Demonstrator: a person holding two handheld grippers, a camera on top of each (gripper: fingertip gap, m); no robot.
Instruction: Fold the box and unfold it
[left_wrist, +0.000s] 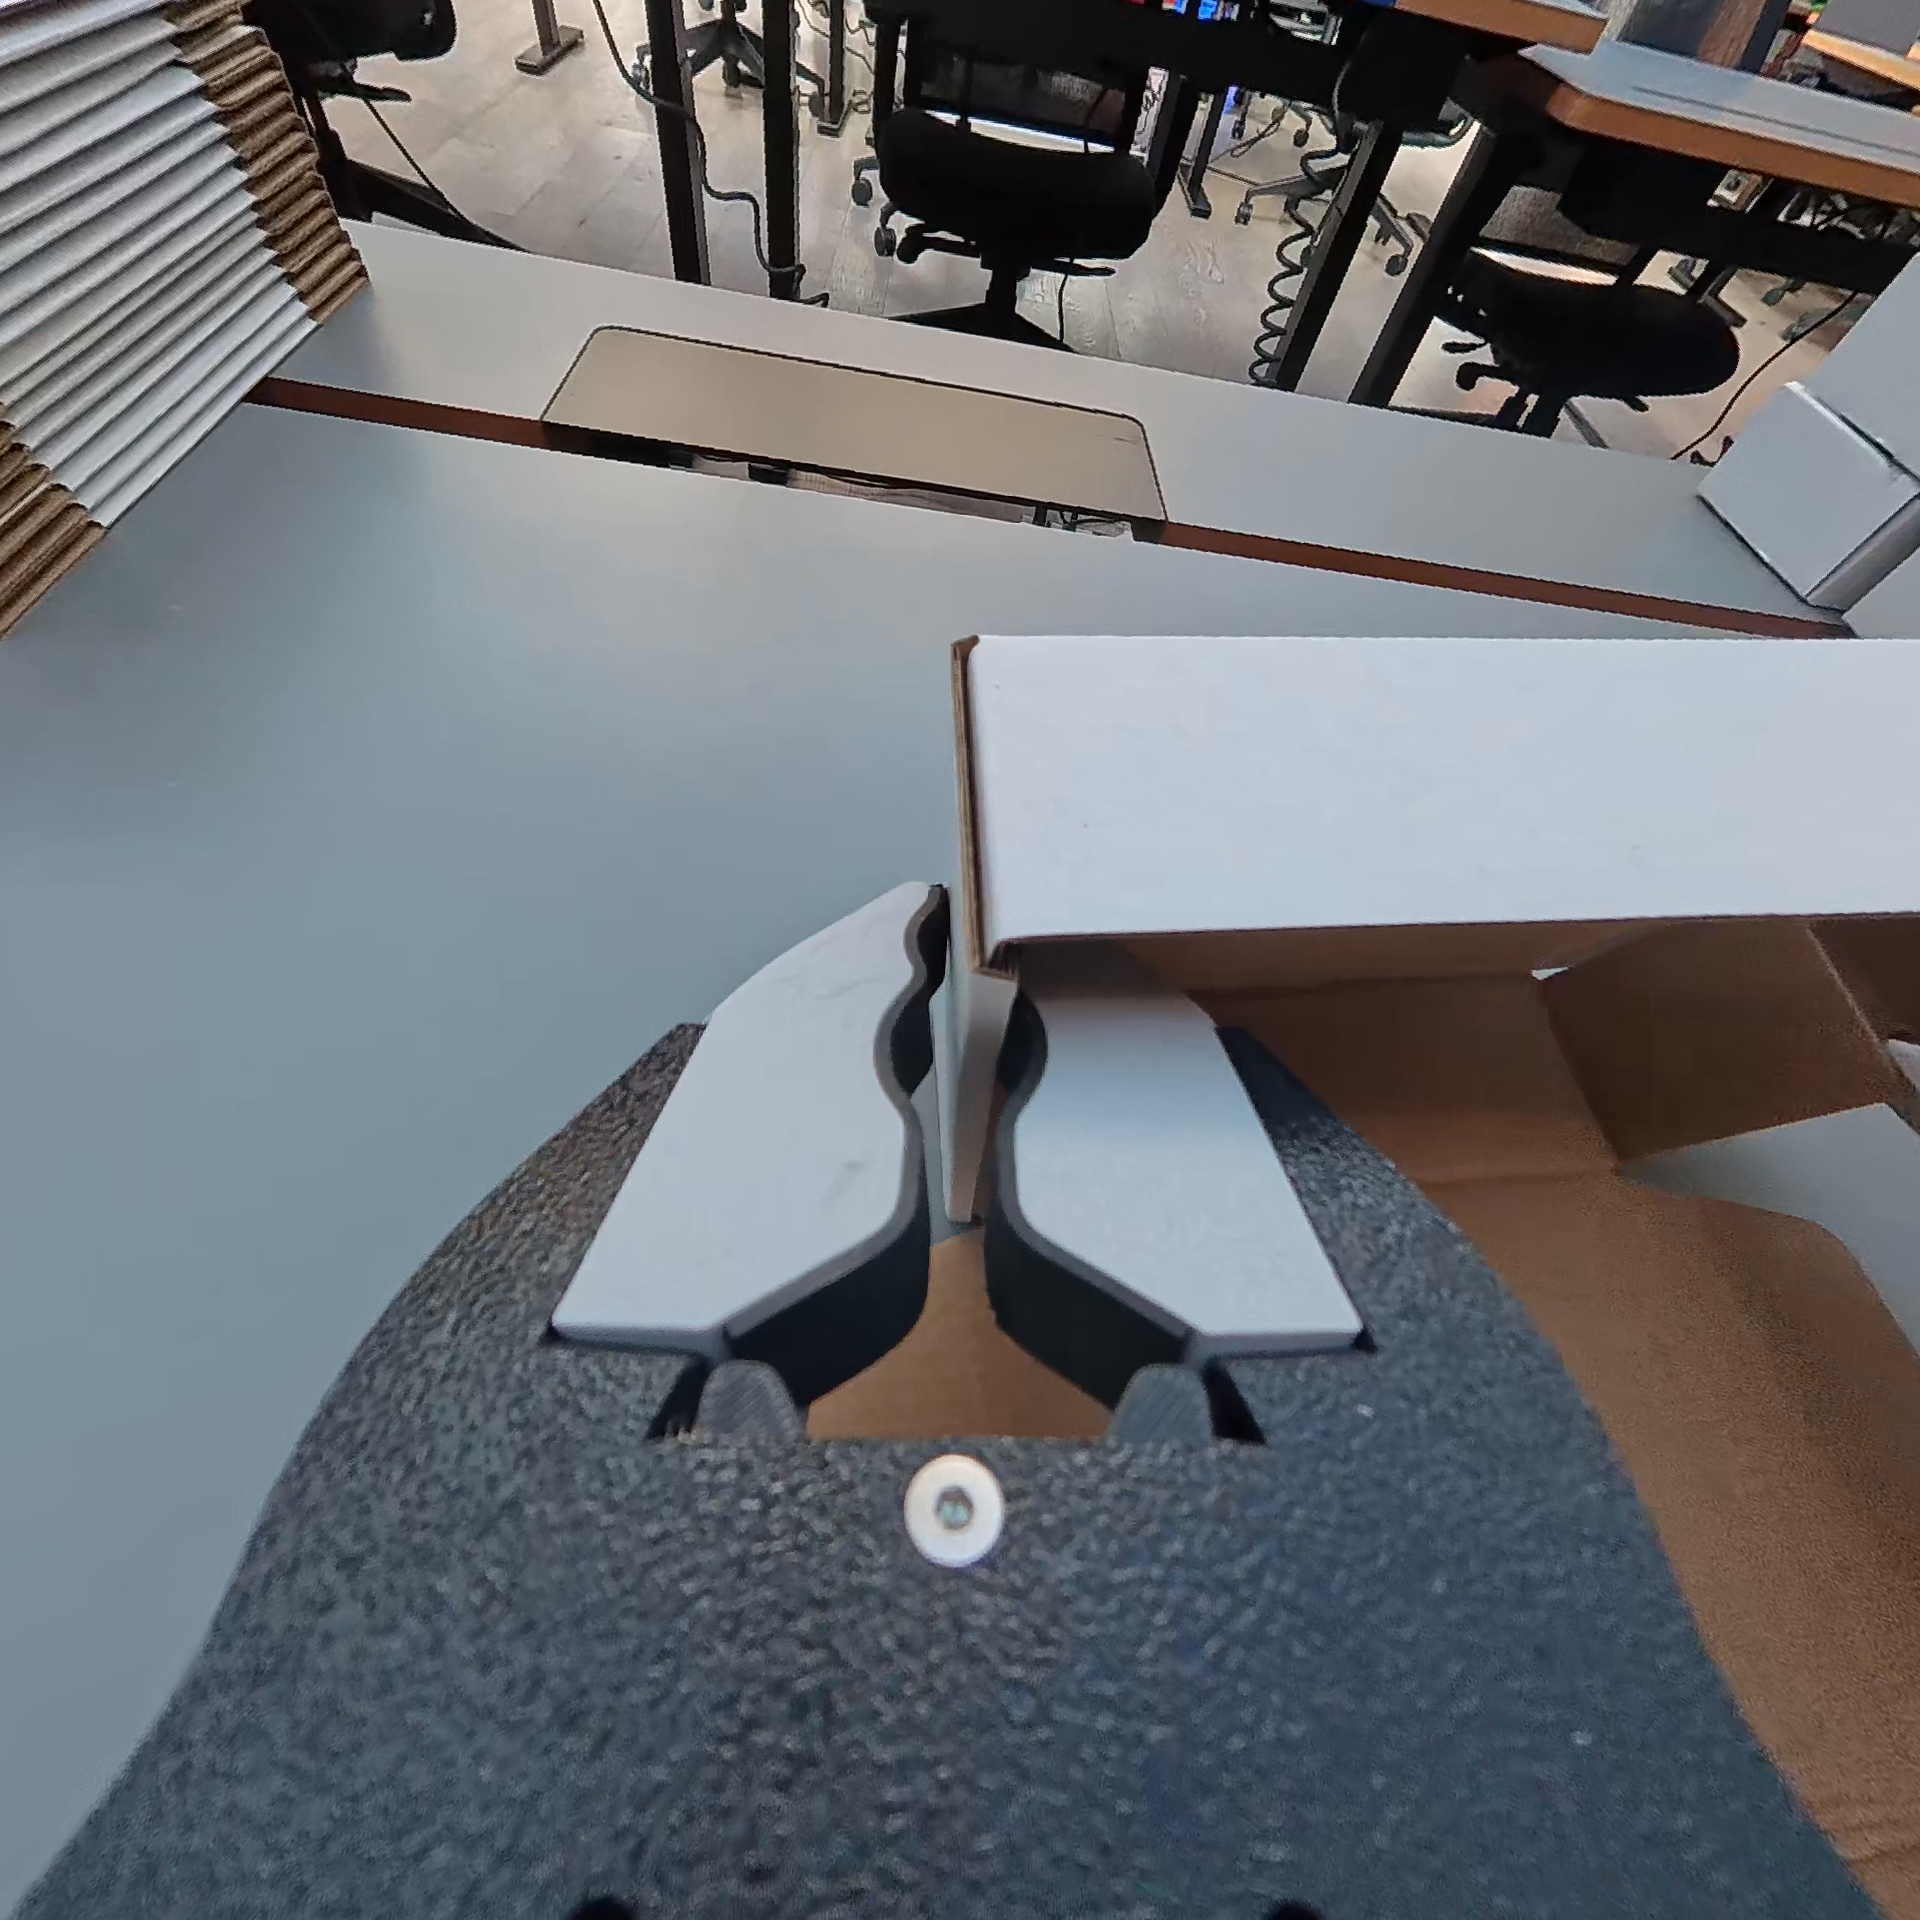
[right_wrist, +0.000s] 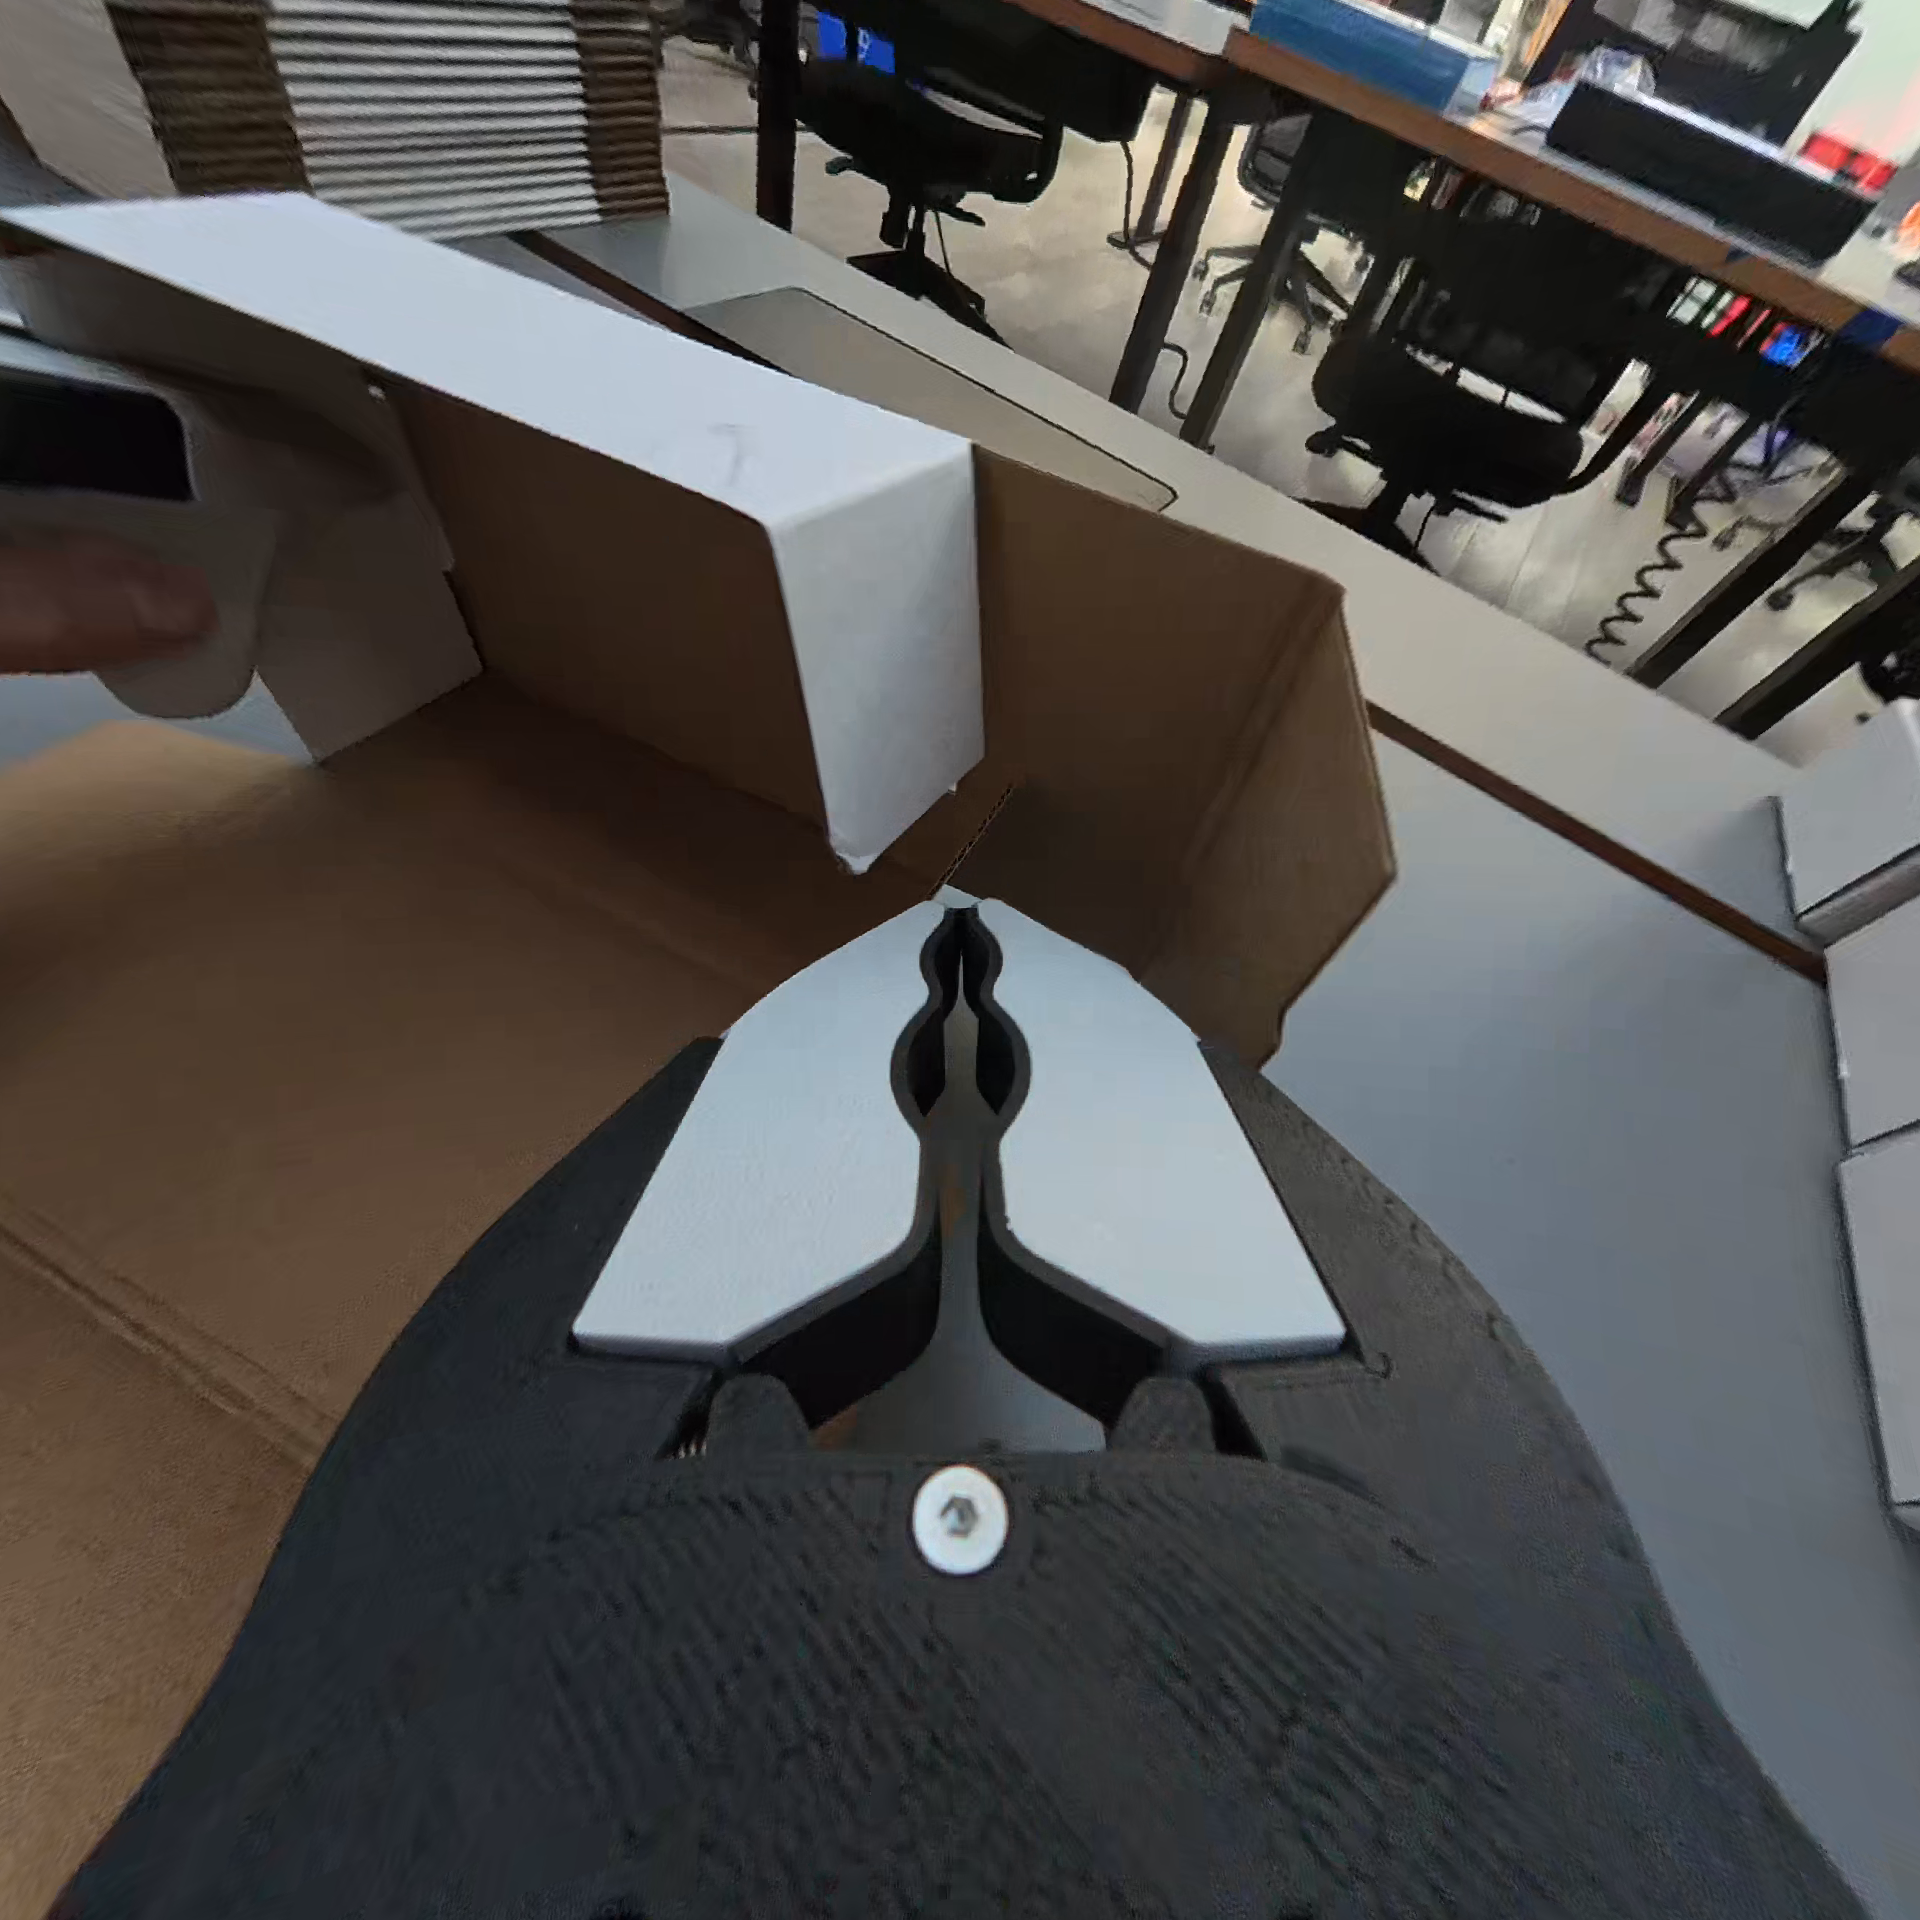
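Note:
A cardboard box, white outside and brown inside, lies partly folded on the grey table (left_wrist: 416, 779). In the left wrist view its long white wall (left_wrist: 1403, 779) stands up over the brown floor (left_wrist: 1558, 1351). My left gripper (left_wrist: 977, 966) is shut on a narrow white end flap (left_wrist: 971, 1101) at that wall's left corner. In the right wrist view the same wall (right_wrist: 623, 384) folds over inward, and a brown side flap (right_wrist: 1195, 727) stands upright. My right gripper (right_wrist: 958, 914) is shut on a thin box panel seen edge-on by that flap. The left gripper (right_wrist: 94, 468) and a hand show blurred at the left.
A tall stack of flat cardboard blanks (left_wrist: 125, 260) stands at the back left, also in the right wrist view (right_wrist: 416, 104). Finished white boxes (left_wrist: 1818, 499) sit at the table's right edge (right_wrist: 1860, 831). Office chairs (left_wrist: 1008, 197) and desks lie beyond the table.

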